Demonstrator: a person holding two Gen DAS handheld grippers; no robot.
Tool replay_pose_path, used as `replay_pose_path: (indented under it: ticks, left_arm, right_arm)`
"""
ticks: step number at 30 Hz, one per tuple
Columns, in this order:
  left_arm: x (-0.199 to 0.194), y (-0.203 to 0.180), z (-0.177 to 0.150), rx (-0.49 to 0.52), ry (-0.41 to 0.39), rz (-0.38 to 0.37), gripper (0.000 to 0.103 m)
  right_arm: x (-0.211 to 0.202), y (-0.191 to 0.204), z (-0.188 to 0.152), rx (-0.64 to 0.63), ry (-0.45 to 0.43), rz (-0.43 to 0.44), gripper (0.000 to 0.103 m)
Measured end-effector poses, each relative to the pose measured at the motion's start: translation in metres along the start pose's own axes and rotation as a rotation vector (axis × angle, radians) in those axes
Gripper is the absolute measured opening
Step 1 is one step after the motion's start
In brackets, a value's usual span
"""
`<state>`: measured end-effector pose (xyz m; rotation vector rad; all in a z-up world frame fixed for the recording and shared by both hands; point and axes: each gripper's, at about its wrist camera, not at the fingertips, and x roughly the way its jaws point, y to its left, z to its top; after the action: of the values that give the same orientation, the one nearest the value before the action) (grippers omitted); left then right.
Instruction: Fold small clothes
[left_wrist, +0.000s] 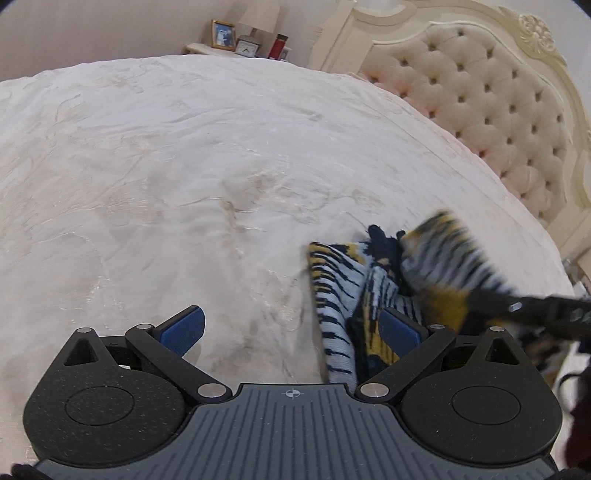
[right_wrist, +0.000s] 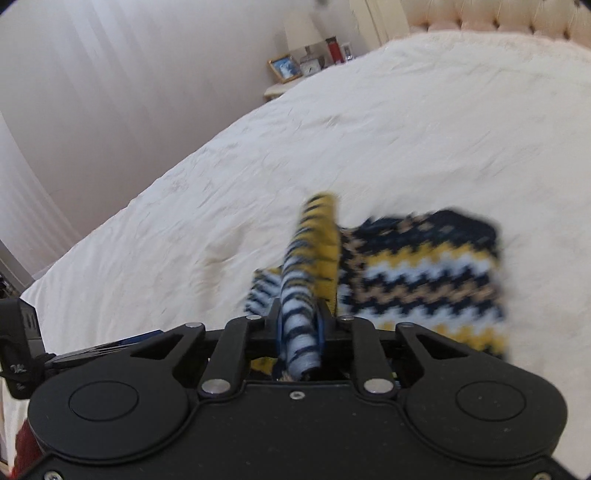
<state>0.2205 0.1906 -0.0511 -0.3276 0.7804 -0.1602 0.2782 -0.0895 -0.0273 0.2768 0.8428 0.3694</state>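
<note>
Knitted in navy, yellow and pale-blue zigzags, the small garment lies near the bed's near edge, one end pinched in the right gripper fingers, left gripper fingers wide; best to lay that end squarely over before releasing.

- Left gripper is hovering over the bedspread, jaws spread wide.
- Striped knit garment is draping against its right pad.
- Right gripper is pinching a garment fold.
</note>
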Motion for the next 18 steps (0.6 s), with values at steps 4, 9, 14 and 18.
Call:
replay_pose_path:
  ticks: [4, 9, 14, 18]
  left_arm:
    - [0.002, 0.006, 0.001, -0.027, 0.008, -0.004, 0.102]
    - [0.002, 0.009, 0.001, -0.037, 0.013, -0.005, 0.102]
    - [0.004, 0.008, 0.001, -0.042, 0.019, -0.013, 0.102]
    - [0.005, 0.003, 0.000, -0.034, 0.031, -0.032, 0.102]
  right_arm:
    - [0.018, 0.020, -0.008, -0.041, 0.027, 0.013, 0.028]
    - [-0.002, 0.029, -0.007, -0.077, -0.081, 0.044, 0.033]
    - [-0.043, 0.034, -0.021, -0.267, -0.176, -0.040, 0.078]
    - [-0.064, 0.044, -0.063, -0.461, -0.183, -0.124, 0.092]
